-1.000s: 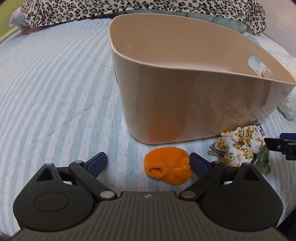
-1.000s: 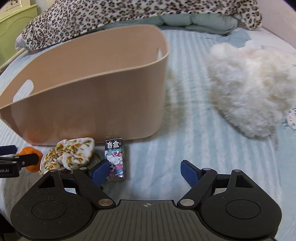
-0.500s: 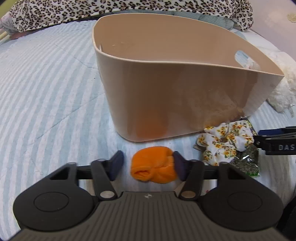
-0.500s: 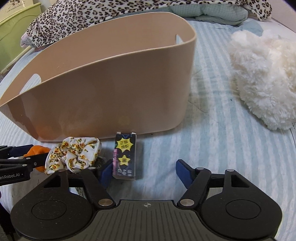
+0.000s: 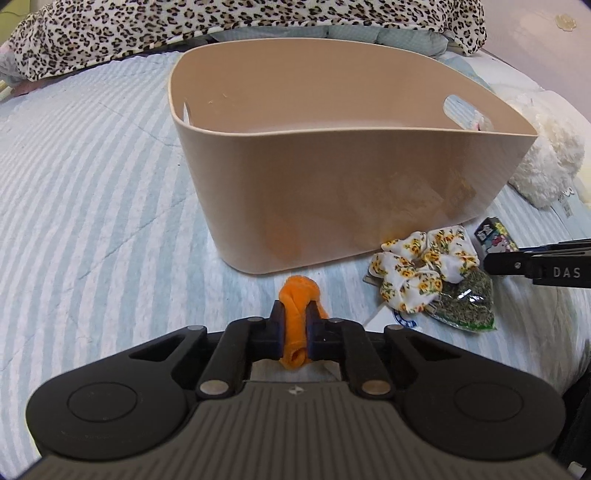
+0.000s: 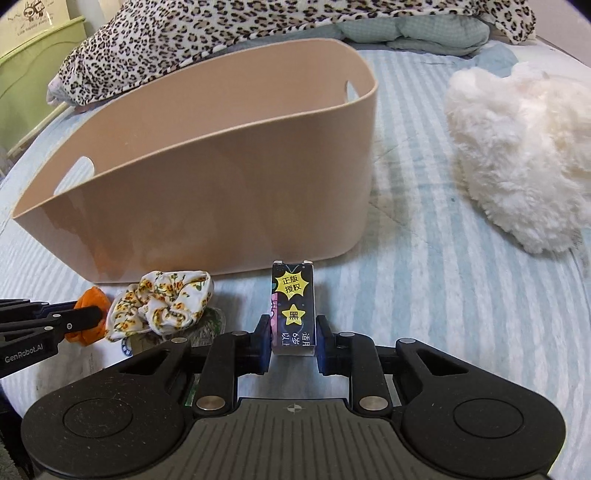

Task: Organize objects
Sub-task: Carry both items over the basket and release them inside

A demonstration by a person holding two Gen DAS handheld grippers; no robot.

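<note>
The orange cloth is pinched between the fingers of the left gripper, bunched into a narrow fold that sticks out past the fingertips over the striped bedsheet. The small box stands on end between the fingers of the right gripper, clamped on both sides, its yellow star labels facing the camera.

Straight ahead of both grippers sits the tan basket, with a handle cutout in its wall. Between the two grippers, just in front of the basket, lies the floral scrunchie, resting partly on a clear packet of green bits.

Ahead and to the right of the right gripper lies a white fluffy thing. Behind the basket a leopard-print blanket is heaped.
</note>
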